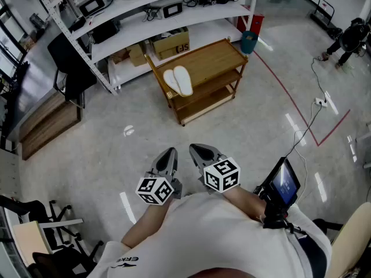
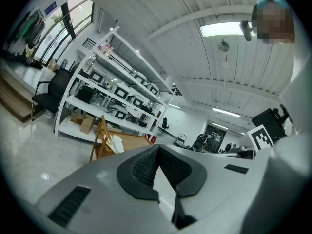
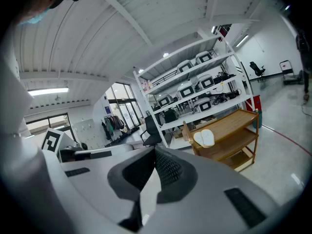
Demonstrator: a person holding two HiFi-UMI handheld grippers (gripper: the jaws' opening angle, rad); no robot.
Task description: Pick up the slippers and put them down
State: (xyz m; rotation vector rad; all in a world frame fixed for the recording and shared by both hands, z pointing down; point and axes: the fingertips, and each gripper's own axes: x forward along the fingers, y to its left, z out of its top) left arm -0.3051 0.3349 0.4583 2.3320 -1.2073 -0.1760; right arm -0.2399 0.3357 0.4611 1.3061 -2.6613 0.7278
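The task has not really started: this is the approach step, with nothing picked up yet. The pair of white slippers (image 1: 178, 81) lies side by side on the top shelf of a wooden cart (image 1: 217, 54), toward its 9 o'clock end, and sits at about 12 o'clock from the two grippers in the head view, well apart from them across bare floor (image 1: 116, 155). The left gripper (image 1: 168, 153) and the right gripper (image 1: 197, 149) are held close to the person's body, side by side and pointing roughly at the cart. Each gripper's own view shows its jaws clenched together with nothing between them, so both are empty. The next move, as I judge it, calls for walking toward 12 o'clock until the cart's top shelf is within reach, spreading the jaws on the way, then lowering a gripper over the slippers and closing on an edge. The shelf's raised end rail near the slippers could get in the way of a low sideways approach.
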